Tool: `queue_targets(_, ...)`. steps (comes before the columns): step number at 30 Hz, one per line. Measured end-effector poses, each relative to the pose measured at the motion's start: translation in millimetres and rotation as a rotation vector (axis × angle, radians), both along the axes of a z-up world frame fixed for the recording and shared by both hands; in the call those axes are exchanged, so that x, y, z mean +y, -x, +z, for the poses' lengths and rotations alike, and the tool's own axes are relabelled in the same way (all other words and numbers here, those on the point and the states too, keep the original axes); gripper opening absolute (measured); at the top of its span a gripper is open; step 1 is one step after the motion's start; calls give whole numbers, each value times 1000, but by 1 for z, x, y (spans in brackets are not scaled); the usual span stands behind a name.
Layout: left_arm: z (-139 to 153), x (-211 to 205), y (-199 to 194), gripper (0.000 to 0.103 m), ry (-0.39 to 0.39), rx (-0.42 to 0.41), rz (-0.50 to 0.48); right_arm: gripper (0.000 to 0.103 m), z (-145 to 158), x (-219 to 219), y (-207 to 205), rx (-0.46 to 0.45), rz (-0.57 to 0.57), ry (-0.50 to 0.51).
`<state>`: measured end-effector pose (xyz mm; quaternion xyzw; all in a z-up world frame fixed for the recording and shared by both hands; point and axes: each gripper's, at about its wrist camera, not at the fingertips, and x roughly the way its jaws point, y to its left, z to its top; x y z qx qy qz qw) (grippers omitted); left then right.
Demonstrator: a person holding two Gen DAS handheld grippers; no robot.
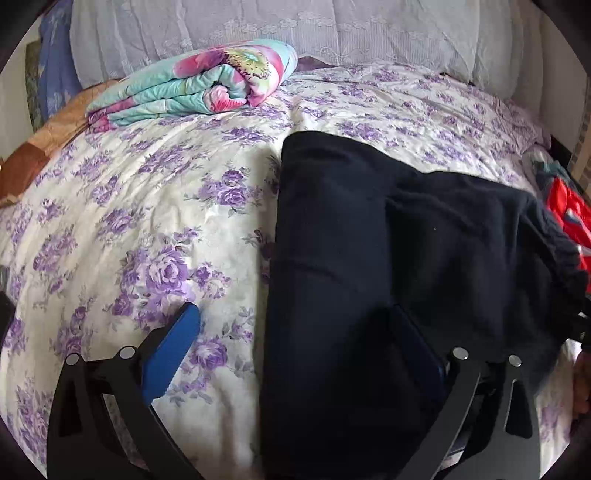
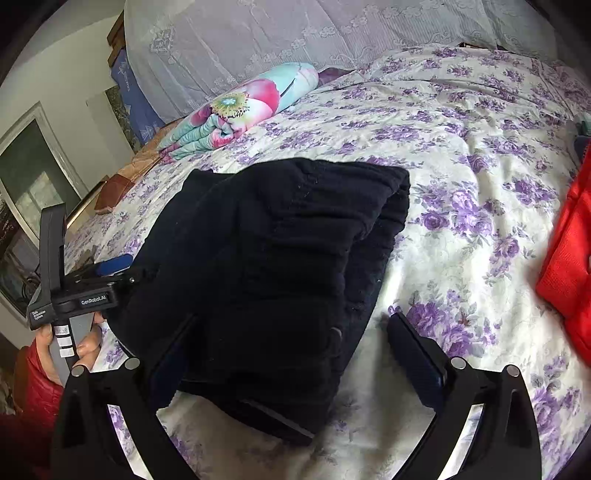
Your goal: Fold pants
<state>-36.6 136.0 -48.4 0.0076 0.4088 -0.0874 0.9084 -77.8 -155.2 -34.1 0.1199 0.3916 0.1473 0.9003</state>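
Observation:
The black pants [image 1: 369, 258] lie folded in a thick stack on the purple-flowered bed sheet [image 1: 147, 221]; they also show in the right wrist view [image 2: 277, 266]. My left gripper [image 1: 295, 343] is open, its jaws wide apart over the stack's left edge: one blue finger [image 1: 173, 347] rests on the sheet, the other lies against the black cloth. It also shows in the right wrist view [image 2: 110, 269] at the stack's left side. My right gripper [image 2: 295, 350] is open, straddling the near right corner of the stack.
A rolled flowered quilt [image 1: 199, 85] lies at the far left of the bed, also in the right wrist view [image 2: 240, 107]. A red garment [image 2: 569, 266] lies at the right edge. A lace-covered headboard [image 1: 258, 29] stands behind.

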Motion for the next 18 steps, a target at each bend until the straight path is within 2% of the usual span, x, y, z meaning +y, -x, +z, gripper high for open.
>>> queue_targets(2,9,7,9,99,62,-3,18,100,18,-5,15,-93,-71,30)
queue_targets(4,22,6,21,99,88,-33,11,100,40,-3,27,-204,-101,69)
queue_targets(6,37,-3,31,99,48,-75,0,100,56,8,32,-273,-59,103)
queue_targets(7,39,-14,35,99,-11,-94,-9,100,57,16,29,-280,-29,122)
queue_targets(9,27,-31,34,99,-115,-96,-6,100,42,35,15,-221,16,209)
queue_targets(11,4,-37,30,99,-153,-53,23,100,5,48,-8,-75,29,321)
queue_targets(12,0,-33,27,99,-120,-34,36,100,0,38,-15,-24,34,241)
queue_targets(14,0,-20,24,99,-42,-9,50,100,0,16,-13,-6,15,89)
queue_targets(16,-4,-15,25,99,-10,1,60,100,-6,8,-8,18,1,24)
queue_targets(18,-1,-18,30,99,-36,-14,68,100,4,5,2,-31,-31,19)
